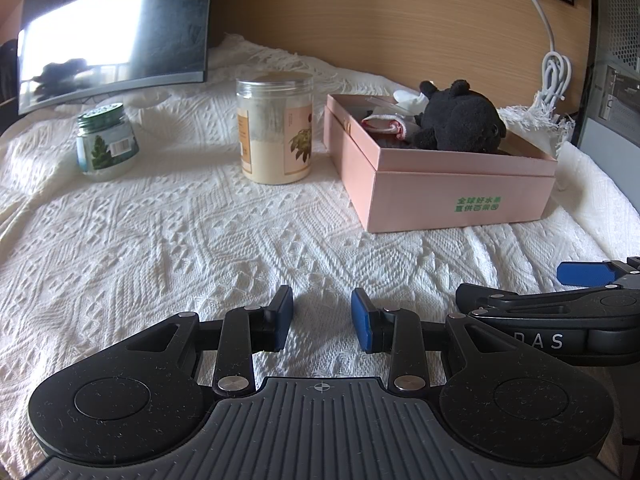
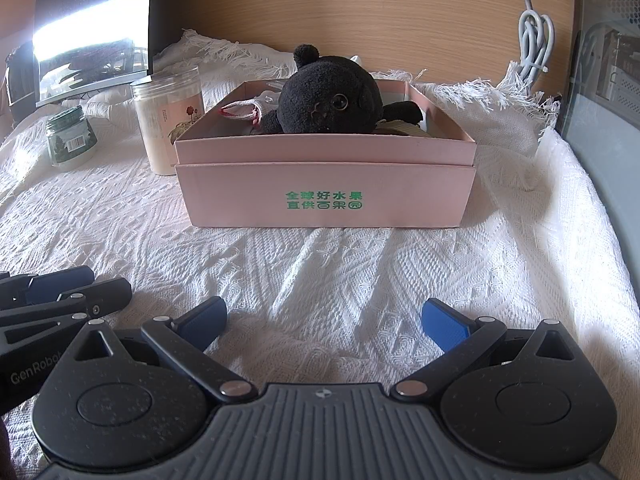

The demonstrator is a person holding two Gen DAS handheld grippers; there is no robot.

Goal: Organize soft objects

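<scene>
Two grippers: I hold one in each hand, low over the white bedspread (image 1: pixel 168 240), side by side and nearly touching.
Left gripper (image 1: pixel 322 322): its blue pads stand apart with only cloth between them; it holds nothing.
Right gripper (image 2: pixel 324 326): jaws spread wider, also empty, aimed straight at the box as if resting between moves.
Writing on the grippers: "GenRobot" on the left one's body, seen partly from the right camera; the letters "DAS" on the right one's.
Pink box (image 2: pixel 326 192): ahead on the bedspread, lid off, serving as the bin for soft things.
Box label: green Chinese characters on the front wall.
Black plush toy (image 2: pixel 330 98): already lying in the box, head above the rim, beside a small white-and-red cloth (image 2: pixel 244 111).
Jars: a tall powder jar (image 1: pixel 276 128) with a plant picture sits just left of the box; a small green-lidded jar (image 1: pixel 106 142) sits further left. Both are hard, so I judge they stay out.
Far back: a dark screen (image 1: pixel 116 28) and a white cable (image 1: pixel 554 68) against the wooden headboard.
</scene>
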